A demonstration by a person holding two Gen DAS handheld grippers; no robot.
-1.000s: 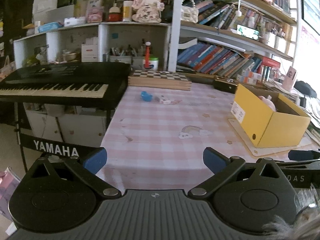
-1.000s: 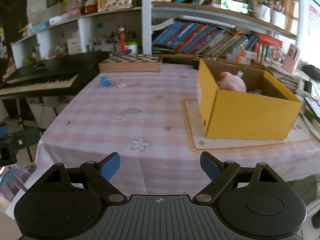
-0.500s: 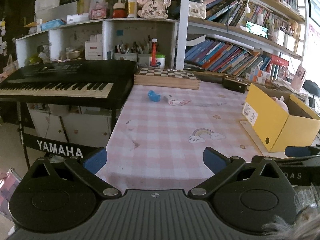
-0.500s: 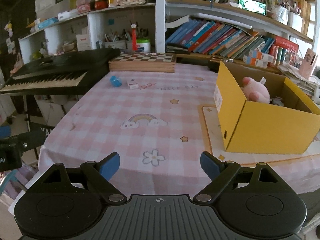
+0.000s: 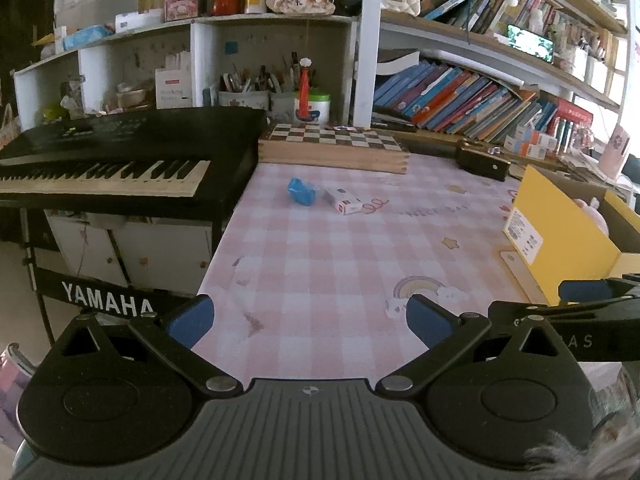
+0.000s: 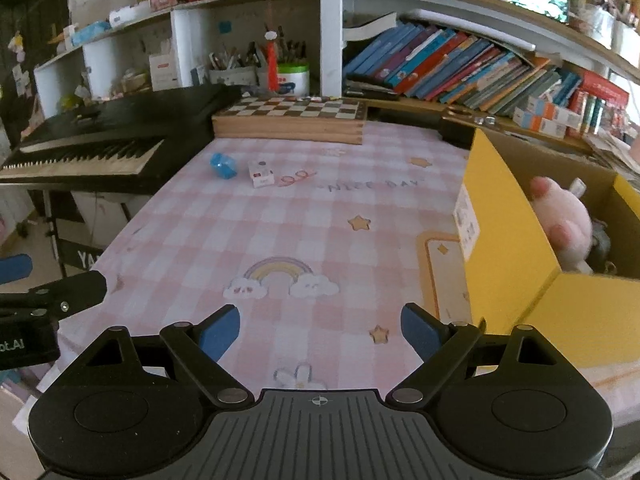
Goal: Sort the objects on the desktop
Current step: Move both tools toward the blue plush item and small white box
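Observation:
A small blue object (image 5: 301, 192) (image 6: 223, 165) and a small white and red box (image 5: 346, 201) (image 6: 260, 174) lie side by side on the pink checked tablecloth (image 5: 340, 256) (image 6: 304, 216), far ahead of both grippers. A yellow cardboard box (image 5: 560, 236) (image 6: 520, 248) stands on the right with a pink plush toy (image 6: 568, 216) inside. My left gripper (image 5: 310, 322) is open and holds nothing, over the table's near left edge. My right gripper (image 6: 320, 330) is open too, with nothing in it, just left of the yellow box.
A black Yamaha keyboard (image 5: 112, 160) (image 6: 96, 144) adjoins the table's left side. A wooden chessboard box (image 5: 334, 146) (image 6: 290, 120) lies at the table's far edge, with crowded shelves of books (image 5: 460, 100) and pen cups behind. A dark case (image 5: 482, 162) sits at the back right.
Both grippers have advanced over the table toward the blue object and the small box, which now look larger. The jaws of both have stayed wide apart.

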